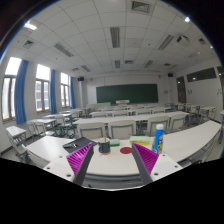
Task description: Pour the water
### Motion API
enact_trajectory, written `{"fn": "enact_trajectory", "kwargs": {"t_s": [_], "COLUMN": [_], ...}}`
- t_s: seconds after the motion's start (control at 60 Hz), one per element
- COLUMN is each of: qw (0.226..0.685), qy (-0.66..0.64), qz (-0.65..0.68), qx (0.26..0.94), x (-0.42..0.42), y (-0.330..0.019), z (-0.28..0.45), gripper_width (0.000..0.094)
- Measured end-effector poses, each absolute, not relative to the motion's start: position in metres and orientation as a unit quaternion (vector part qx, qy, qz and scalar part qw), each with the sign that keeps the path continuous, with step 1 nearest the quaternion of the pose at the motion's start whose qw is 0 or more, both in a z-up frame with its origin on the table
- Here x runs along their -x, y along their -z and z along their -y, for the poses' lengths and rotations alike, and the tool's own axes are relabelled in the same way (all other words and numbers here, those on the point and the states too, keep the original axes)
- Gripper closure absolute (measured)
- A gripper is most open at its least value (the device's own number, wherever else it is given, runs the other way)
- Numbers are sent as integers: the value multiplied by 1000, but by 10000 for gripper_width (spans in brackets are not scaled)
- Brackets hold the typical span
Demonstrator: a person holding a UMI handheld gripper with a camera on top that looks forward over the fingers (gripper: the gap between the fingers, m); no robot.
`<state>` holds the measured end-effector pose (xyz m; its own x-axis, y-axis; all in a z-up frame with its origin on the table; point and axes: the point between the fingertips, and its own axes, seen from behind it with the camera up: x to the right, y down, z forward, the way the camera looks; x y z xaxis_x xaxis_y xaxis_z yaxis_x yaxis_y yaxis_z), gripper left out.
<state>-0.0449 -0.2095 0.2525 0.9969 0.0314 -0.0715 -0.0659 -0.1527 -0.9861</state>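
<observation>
You are in a classroom.
Ahead of you, rows of pale desks (118, 128) and chairs face a long dark chalkboard (126, 93) on the far wall, tall windows (42, 88) line one side, and strip lights (115, 36) run across a tiled ceiling.

Dim daylit room, bright windows (42, 88), fisheye-bent edges

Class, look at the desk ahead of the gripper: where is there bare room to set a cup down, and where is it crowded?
The desk is bare beyond the blue bottle, toward its far end, and also near the other end. It is crowded between the open gripper's fingers, around the red object and the dark object.
</observation>
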Motion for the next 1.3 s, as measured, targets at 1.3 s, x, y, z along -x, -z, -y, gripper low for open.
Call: {"fn": "enact_trajectory", "kwargs": {"t_s": [1.3], "qw": [593], "qy": [44], "qz": [-95], "qx": [798], "x": [-218], "y": [-50], "z": [-53], "gripper_width": [488]}}
